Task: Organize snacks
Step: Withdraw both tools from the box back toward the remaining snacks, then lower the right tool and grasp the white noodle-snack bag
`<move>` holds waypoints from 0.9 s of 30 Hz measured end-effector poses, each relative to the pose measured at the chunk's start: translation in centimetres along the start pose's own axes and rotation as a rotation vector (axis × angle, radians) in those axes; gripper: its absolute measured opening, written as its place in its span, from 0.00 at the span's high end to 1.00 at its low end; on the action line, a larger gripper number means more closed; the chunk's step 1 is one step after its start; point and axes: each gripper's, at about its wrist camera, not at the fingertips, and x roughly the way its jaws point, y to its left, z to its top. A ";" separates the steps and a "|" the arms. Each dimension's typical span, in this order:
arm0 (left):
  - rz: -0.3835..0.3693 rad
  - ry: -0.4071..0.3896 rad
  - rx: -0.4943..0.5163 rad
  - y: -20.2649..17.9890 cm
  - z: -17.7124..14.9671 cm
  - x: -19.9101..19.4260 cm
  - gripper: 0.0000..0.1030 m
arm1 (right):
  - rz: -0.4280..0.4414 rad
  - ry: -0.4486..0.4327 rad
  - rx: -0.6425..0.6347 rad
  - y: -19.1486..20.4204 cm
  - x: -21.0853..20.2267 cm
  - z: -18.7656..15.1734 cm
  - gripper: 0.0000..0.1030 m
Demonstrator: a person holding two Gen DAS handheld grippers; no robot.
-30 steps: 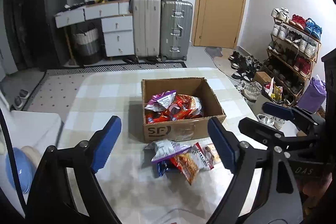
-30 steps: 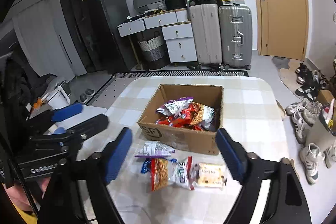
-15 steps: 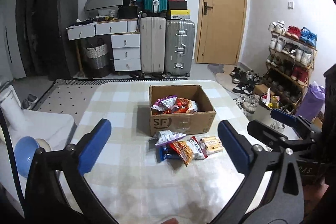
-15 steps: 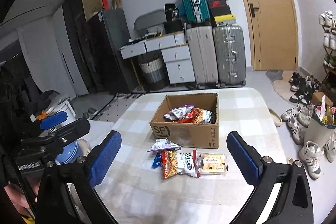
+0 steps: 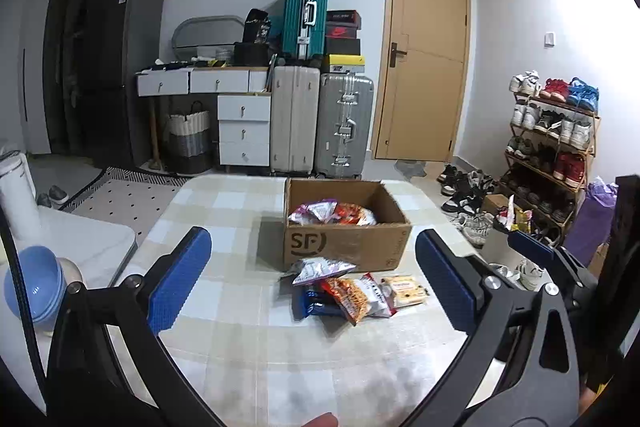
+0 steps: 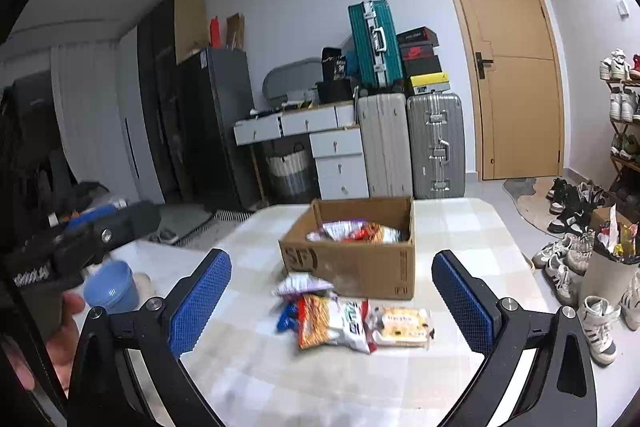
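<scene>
A brown cardboard box point(image 5: 344, 239) point(image 6: 352, 263) with several snack packets inside stands on the checked table point(image 5: 224, 223). In front of it lie a purple-white packet point(image 5: 320, 267) point(image 6: 300, 283), an orange-red packet point(image 5: 352, 297) point(image 6: 328, 321), a blue packet point(image 5: 316, 303) and a beige biscuit pack point(image 5: 406, 291) point(image 6: 400, 321). My left gripper point(image 5: 312, 283) is open and empty, held back above the near table. My right gripper point(image 6: 332, 301) is open and empty, also well short of the packets. The right gripper shows at the left view's right edge point(image 5: 548, 259).
A blue bowl point(image 5: 32, 283) point(image 6: 110, 287) sits on a white side surface left of the table. Suitcases point(image 5: 320, 123), drawers and a door stand behind. A shoe rack point(image 5: 552, 151) and loose shoes are on the floor at right.
Both grippers have pulled back and risen away from the box and packets, which now look smaller and farther. Both stay open and empty. The packets have not moved.
</scene>
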 end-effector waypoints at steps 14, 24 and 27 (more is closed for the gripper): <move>0.008 0.129 0.014 2.6 -5.1 10.1 0.01 | -0.036 0.113 -0.011 -2.3 4.7 -4.6 0.01; 0.021 0.178 -0.001 3.7 -6.4 11.1 0.01 | -0.010 0.144 0.015 -2.3 4.7 -4.6 0.01; 0.025 0.203 -0.014 3.7 -6.9 11.6 0.01 | -0.008 0.174 0.012 -2.3 5.3 -4.9 0.01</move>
